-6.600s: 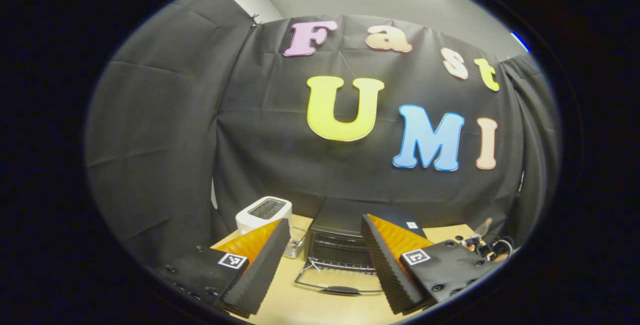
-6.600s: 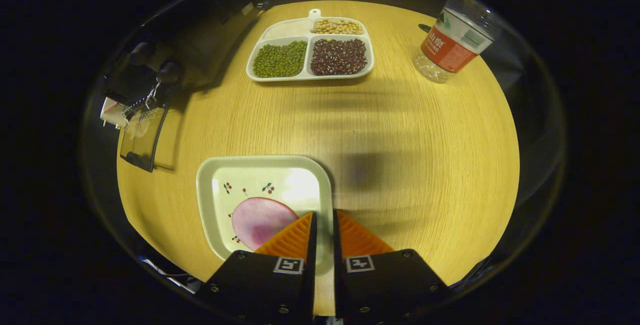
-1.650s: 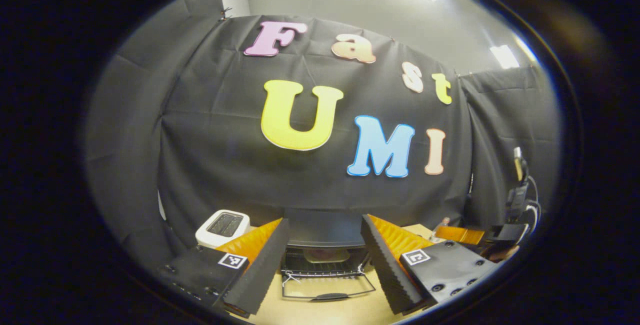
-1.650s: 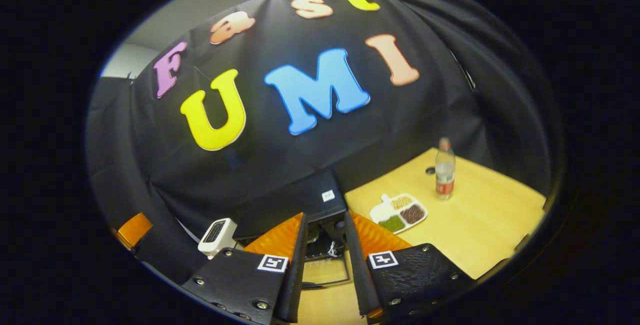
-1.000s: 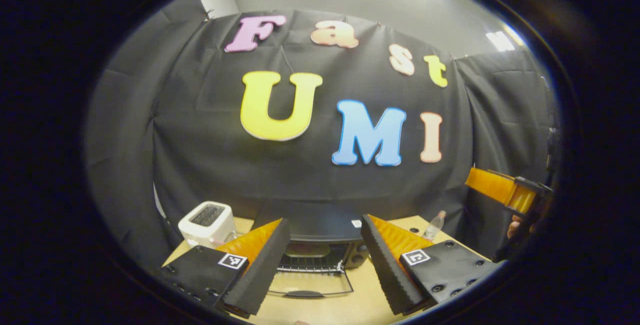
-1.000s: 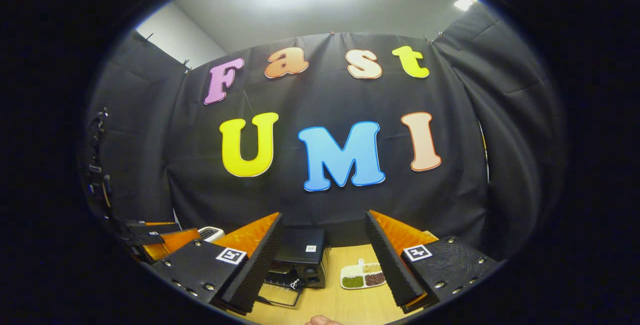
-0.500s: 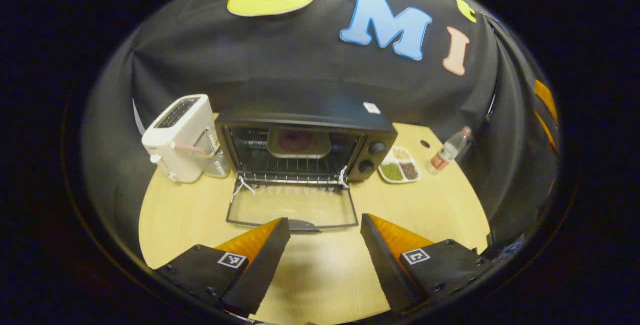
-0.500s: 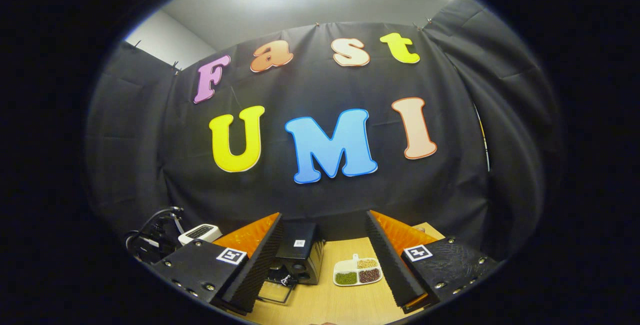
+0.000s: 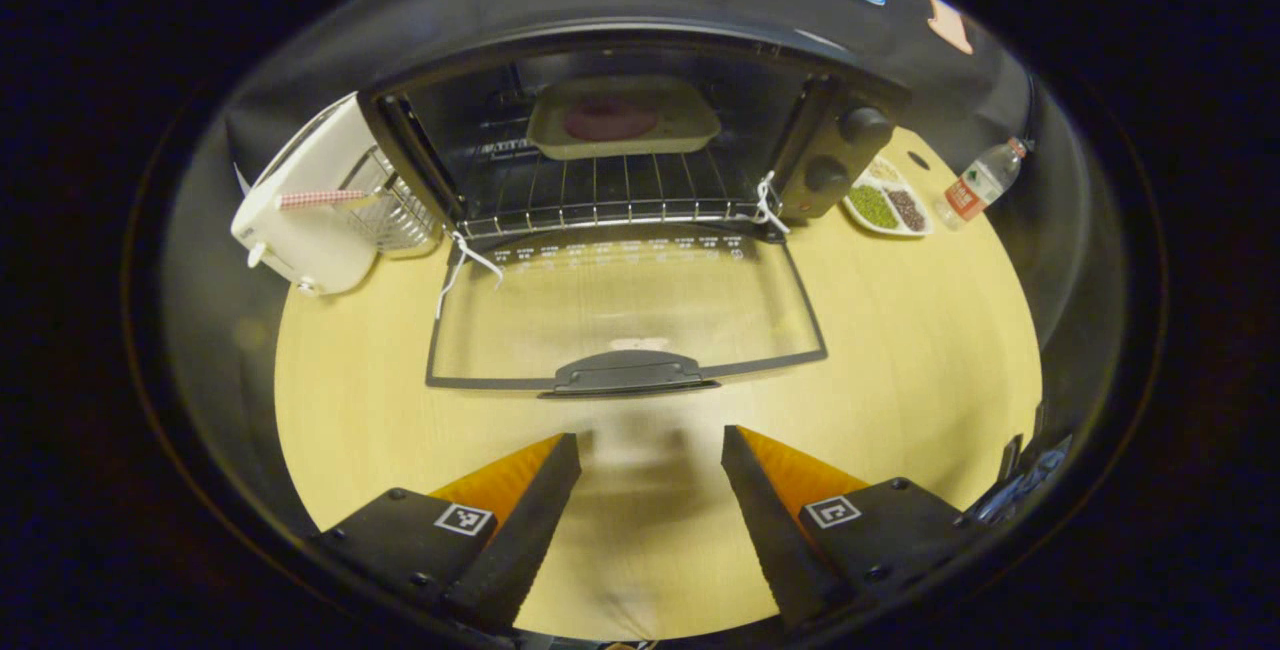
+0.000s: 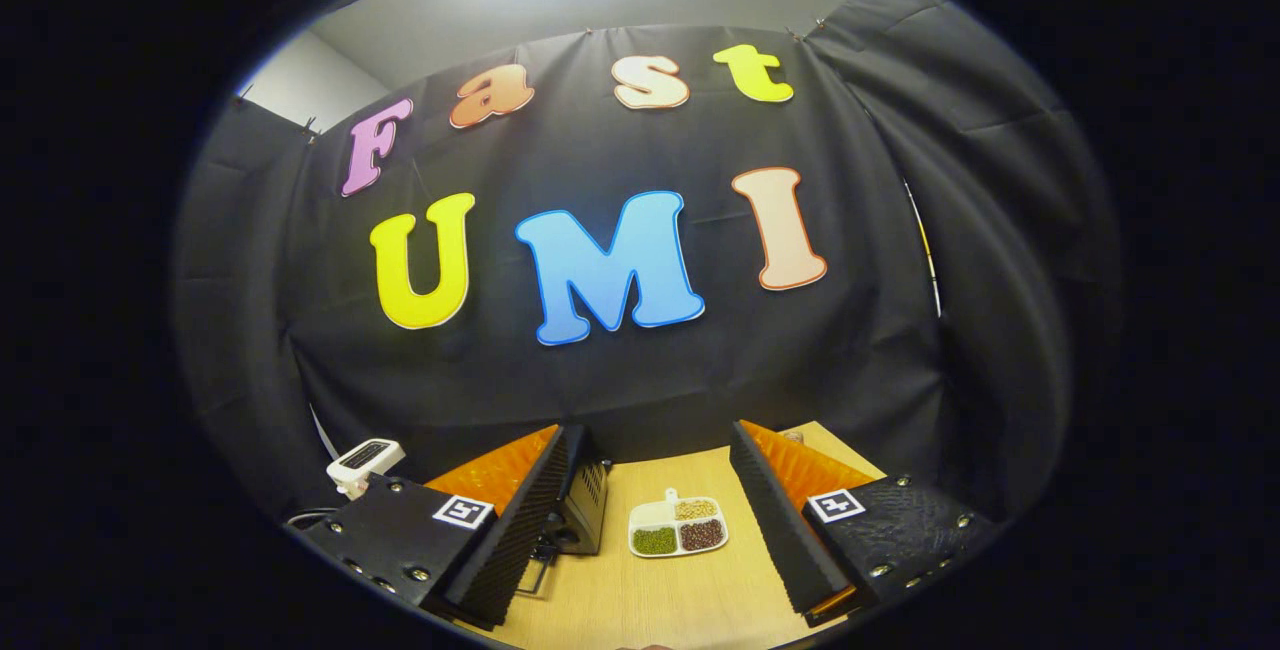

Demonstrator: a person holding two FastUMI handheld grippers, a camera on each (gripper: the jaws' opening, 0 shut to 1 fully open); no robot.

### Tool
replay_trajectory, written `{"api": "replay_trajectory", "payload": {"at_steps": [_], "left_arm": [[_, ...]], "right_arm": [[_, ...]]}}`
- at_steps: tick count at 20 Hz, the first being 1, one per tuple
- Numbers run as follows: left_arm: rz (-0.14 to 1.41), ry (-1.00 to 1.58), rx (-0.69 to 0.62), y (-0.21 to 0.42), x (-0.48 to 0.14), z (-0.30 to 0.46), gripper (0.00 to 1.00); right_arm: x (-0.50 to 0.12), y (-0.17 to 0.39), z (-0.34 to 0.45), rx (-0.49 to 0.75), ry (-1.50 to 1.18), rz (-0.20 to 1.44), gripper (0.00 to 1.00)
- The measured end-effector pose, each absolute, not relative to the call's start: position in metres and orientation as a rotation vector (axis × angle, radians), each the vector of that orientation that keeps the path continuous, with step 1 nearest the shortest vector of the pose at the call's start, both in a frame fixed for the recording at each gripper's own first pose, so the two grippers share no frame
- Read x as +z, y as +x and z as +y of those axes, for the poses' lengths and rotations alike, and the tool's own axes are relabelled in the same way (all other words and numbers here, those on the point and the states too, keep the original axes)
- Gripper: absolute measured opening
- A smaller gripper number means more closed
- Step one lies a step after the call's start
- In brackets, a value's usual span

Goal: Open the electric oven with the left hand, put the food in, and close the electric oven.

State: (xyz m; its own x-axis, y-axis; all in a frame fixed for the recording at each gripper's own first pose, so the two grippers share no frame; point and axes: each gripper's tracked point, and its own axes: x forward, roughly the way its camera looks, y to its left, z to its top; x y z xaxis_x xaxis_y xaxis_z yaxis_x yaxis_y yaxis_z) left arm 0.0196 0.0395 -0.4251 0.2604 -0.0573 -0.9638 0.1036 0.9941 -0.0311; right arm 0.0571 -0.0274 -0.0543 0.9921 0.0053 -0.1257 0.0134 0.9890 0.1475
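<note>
Here the one black electric oven fills the upper centre of the left gripper view, its glass door folded flat onto the wooden table. One pale square plate with a single purple slice of food sits on the wire rack inside. At upper left stands one white toaster; at upper right, one divided tray of beans and one plastic bottle. The left gripper, bottom centre, gapes wide and empty. The right gripper is likewise spread, holding nothing.
</note>
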Motion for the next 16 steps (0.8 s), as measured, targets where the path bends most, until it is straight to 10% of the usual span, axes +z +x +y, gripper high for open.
{"api": "replay_trajectory", "payload": {"at_steps": [16], "left_arm": [[1.385, 0.051, -0.072, 0.039, -0.469, 0.048, 0.97]], "right_arm": [[-0.058, 0.061, -0.027, -0.044, 0.133, 0.149, 0.99]]}}
